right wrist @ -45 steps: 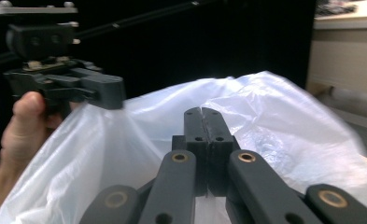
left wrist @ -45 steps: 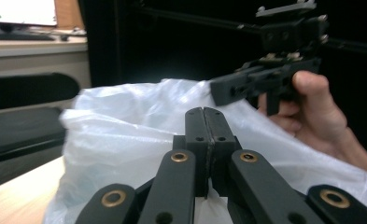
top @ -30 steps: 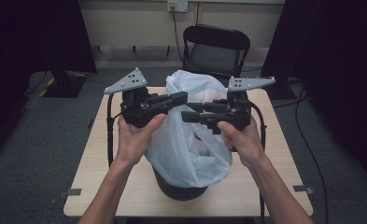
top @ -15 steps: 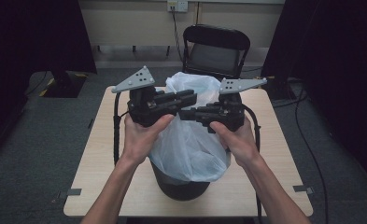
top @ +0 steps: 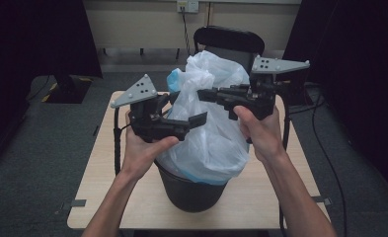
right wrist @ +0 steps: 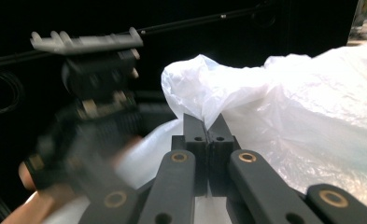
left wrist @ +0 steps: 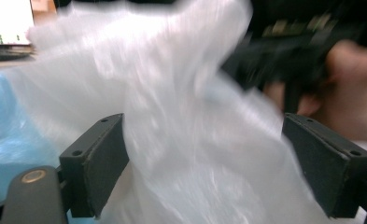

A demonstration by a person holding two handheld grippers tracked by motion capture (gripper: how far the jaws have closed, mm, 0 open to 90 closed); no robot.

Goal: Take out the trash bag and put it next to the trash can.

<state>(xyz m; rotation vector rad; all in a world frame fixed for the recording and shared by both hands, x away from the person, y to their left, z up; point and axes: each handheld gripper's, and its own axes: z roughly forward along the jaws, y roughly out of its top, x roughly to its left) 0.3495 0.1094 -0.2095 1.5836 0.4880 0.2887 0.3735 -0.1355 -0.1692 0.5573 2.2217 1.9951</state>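
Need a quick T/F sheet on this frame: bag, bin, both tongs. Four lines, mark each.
1. The right tongs are shut on the white bag. True.
2. The left tongs are shut on the bag. False: they are open, jaws wide apart with the bag between them.
3. The bag sits in a black bin on the table. True.
4. The bag lies flat beside the bin. False: it rises out of the bin.

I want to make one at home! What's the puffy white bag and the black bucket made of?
The white bag looks like thin plastic film: see-through, crinkly and shiny, bunching where the right gripper pinches it. The black bucket looks like smooth, matte hard plastic, though I can't be sure.
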